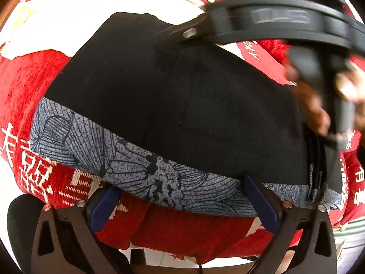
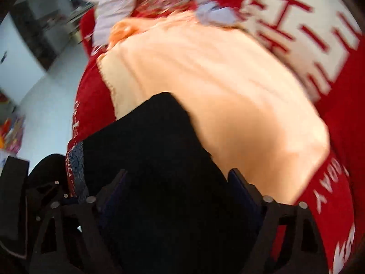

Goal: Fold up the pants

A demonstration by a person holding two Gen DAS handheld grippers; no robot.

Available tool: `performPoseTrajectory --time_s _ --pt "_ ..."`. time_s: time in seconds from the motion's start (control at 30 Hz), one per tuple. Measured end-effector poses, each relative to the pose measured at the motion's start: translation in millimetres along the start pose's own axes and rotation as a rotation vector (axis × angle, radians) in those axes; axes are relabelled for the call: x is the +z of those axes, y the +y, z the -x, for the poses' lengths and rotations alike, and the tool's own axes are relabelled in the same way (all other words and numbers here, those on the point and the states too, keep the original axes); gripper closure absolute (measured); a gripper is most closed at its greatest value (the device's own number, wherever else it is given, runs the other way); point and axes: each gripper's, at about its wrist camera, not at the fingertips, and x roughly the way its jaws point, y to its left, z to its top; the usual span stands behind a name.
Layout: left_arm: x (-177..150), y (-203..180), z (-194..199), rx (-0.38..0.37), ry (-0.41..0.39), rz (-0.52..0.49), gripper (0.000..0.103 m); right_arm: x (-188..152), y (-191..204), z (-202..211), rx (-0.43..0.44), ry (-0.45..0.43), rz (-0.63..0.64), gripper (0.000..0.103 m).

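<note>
Black pants [image 1: 173, 96] lie folded on top of a grey flower-print garment [image 1: 127, 162] on a red cloth with white characters. My left gripper [image 1: 182, 194] is open, its blue pads [image 1: 262, 203] either side of the near edge of the grey garment, holding nothing. My right gripper shows in the left wrist view [image 1: 273, 20] at the top right, over the far edge of the pants. In the right wrist view my right gripper [image 2: 178, 187] is open just above the black pants [image 2: 155, 155]; the frame is blurred.
A cream garment [image 2: 216, 91] lies beyond the black pants. A pale lilac garment [image 2: 114, 2] lies further back. The red cloth [image 2: 330, 194] covers the surface; its edge drops to a white floor [image 2: 45, 96] on the left.
</note>
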Motion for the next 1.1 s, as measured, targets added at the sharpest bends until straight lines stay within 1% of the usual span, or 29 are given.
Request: performPoseTrajectory --time_s 0.03,0.07,0.1,0.17,0.23,0.3,0.33,0.47,0.53,0.57,0.63,0.67,0.7,0.77,0.8,0.87,0.93,0.97,1.0,1.03,1.07,1.1 --pt "-2 2 3 -0.005 0.001 0.004 0.000 2 -1 -6 0.006 0.018 0.010 0.017" --pt "-3 5 7 -0.007 -0.001 0.006 0.000 5 -3 -12 0.031 0.037 0.013 0.017" --pt "-4 10 11 -0.006 -0.006 0.007 0.000 8 -5 -16 0.086 0.053 0.002 0.020" --pt "-5 20 19 -0.008 -0.013 0.014 0.000 12 -6 -16 0.112 0.075 0.006 0.028" --pt "-4 32 29 -0.025 -0.023 0.026 0.000 10 -6 -10 0.082 0.078 0.039 0.063" --pt "-1 45 39 -0.049 -0.036 0.033 0.000 7 -8 -2 0.077 0.068 0.048 0.079" --pt "1 53 47 -0.059 -0.046 0.028 0.000 6 -6 4 0.077 0.054 0.058 0.082" --pt "10 78 70 -0.087 -0.087 -0.026 0.000 5 11 28 0.031 0.004 0.144 0.085" --pt "17 91 82 -0.079 -0.118 -0.070 0.000 2 21 45 0.021 -0.040 0.172 0.085" --pt "22 98 86 -0.106 -0.129 -0.088 0.000 1 25 52 0.019 -0.058 0.182 0.085" --pt "33 111 93 -0.233 -0.132 -0.119 0.000 -5 35 69 0.014 -0.090 0.202 0.085" --pt "39 114 93 -0.271 -0.136 -0.137 0.000 -7 38 76 0.013 -0.102 0.206 0.085" --pt "45 117 91 -0.289 -0.139 -0.155 0.000 -9 43 81 0.014 -0.113 0.211 0.085" --pt "55 118 80 -0.334 -0.120 -0.207 0.000 -13 50 89 0.012 -0.125 0.228 0.085" --pt "59 115 72 -0.354 -0.096 -0.230 0.000 -14 54 91 0.008 -0.128 0.234 0.085" --pt "63 101 55 -0.401 -0.022 -0.277 0.000 -15 57 93 0.006 -0.129 0.235 0.086" --pt "61 81 45 -0.435 0.046 -0.344 0.000 -13 58 91 0.001 -0.122 0.231 0.086" --pt "57 69 43 -0.424 0.067 -0.385 0.000 -14 58 90 -0.002 -0.119 0.229 0.085" --pt "53 60 43 -0.385 0.062 -0.414 0.000 -13 56 88 -0.009 -0.111 0.222 0.085" --pt "50 55 44 -0.347 0.054 -0.426 0.000 -12 54 86 -0.014 -0.108 0.215 0.086" --pt "48 54 45 -0.335 0.059 -0.412 0.001 -13 52 84 -0.017 -0.102 0.202 0.086" --pt "46 56 47 -0.332 0.064 -0.390 0.020 -13 49 82 -0.022 -0.096 0.186 0.085"
